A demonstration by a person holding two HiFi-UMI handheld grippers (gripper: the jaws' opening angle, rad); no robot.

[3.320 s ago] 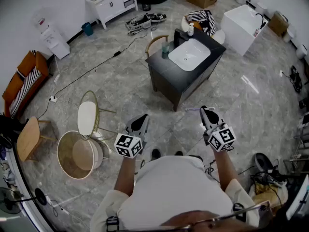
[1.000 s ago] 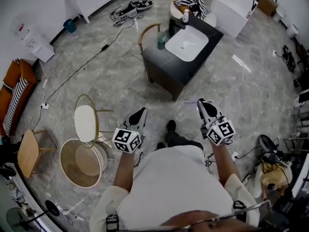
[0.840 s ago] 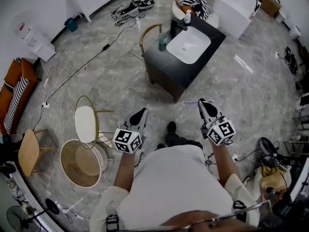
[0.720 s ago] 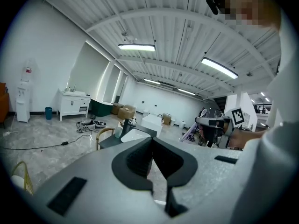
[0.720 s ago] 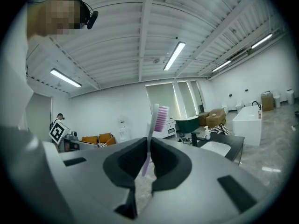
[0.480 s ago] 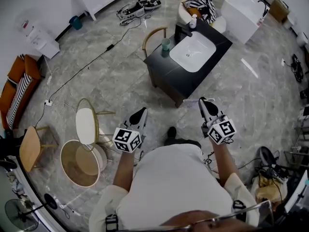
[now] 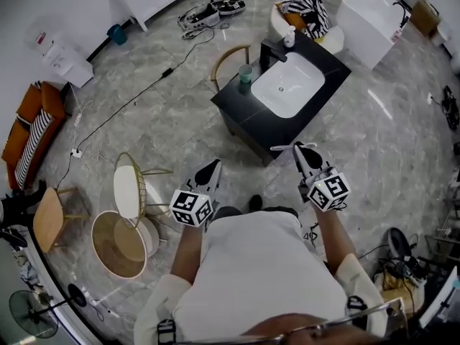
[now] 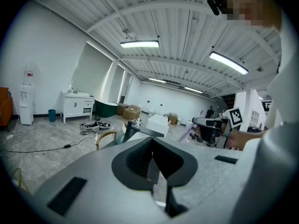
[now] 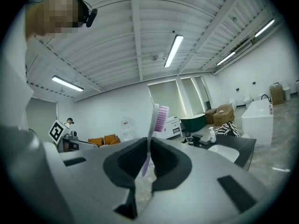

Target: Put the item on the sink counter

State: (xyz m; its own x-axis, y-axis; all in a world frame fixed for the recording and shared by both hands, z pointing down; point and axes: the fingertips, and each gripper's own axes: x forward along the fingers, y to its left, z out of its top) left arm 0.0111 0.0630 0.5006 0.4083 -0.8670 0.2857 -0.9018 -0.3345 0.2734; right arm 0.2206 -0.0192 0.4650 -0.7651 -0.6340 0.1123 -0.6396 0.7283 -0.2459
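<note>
Plainly close-up: toothbrush (image 9: 160, 118) in right tool (image 9: 148, 154)

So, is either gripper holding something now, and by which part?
The right gripper holds a toothbrush by its handle, with the bristle head sticking up above the jaws. The left gripper is shut on nothing.

toothbrush (image 9: 155, 125) handle's lower end hidden between the right tongs (image 9: 148, 142), in the head view only a thin pale sliver just short of the sink bench (image 7: 248, 113), most of that bench hidden behind the left tongs (image 8: 152, 142), pump bottle (image 7: 289, 37) at the bench's far edge too small to read
</note>
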